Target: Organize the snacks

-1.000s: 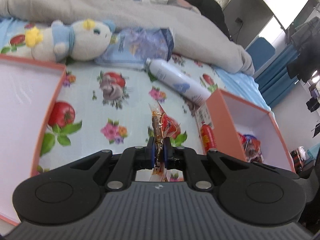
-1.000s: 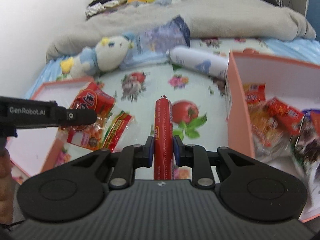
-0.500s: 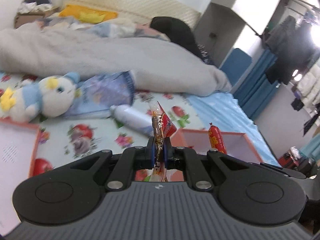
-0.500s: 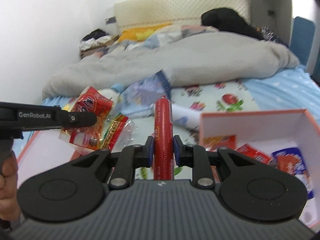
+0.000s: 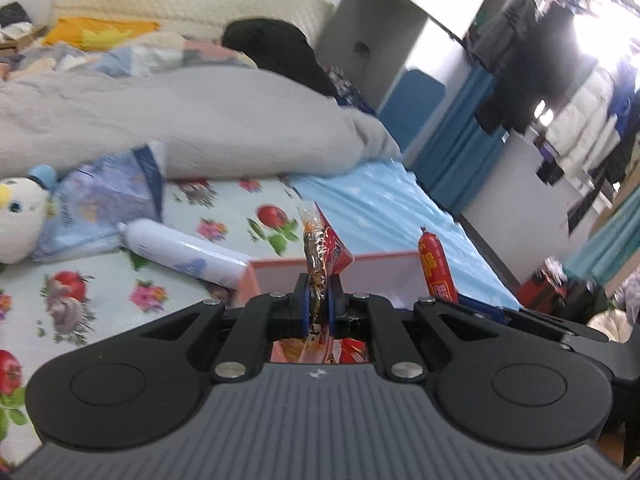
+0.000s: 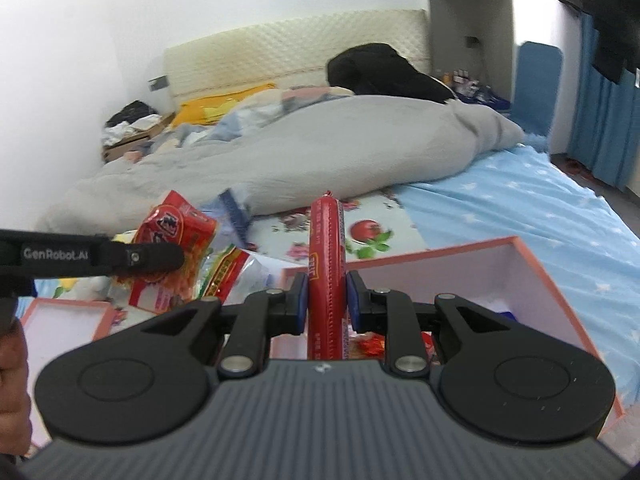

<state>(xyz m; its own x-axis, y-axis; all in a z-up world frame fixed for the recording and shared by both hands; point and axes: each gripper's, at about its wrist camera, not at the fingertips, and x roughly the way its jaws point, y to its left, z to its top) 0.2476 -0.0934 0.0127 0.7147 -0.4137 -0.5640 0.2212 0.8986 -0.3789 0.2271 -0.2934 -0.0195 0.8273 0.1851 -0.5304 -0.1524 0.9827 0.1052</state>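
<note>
My left gripper (image 5: 318, 300) is shut on a red and clear snack packet (image 5: 320, 248), held edge-on above the orange box (image 5: 360, 270). In the right wrist view that packet (image 6: 176, 252) hangs from the left gripper at the left. My right gripper (image 6: 327, 298) is shut on a red sausage stick (image 6: 326, 248), held upright over the orange box (image 6: 540, 276). The sausage also shows in the left wrist view (image 5: 436, 264). Red snack packets (image 6: 368, 346) lie inside the box, mostly hidden by the gripper.
A white spray bottle (image 5: 180, 252), a blue bag (image 5: 104, 204) and a plush toy (image 5: 20, 220) lie on the floral sheet. A grey duvet (image 6: 320, 148) lies behind. A second orange box (image 6: 60, 320) sits at the left.
Both grippers have risen and tilted up, carrying the packet and the sausage to the right over the right-hand orange box. Both grips are unchanged.
</note>
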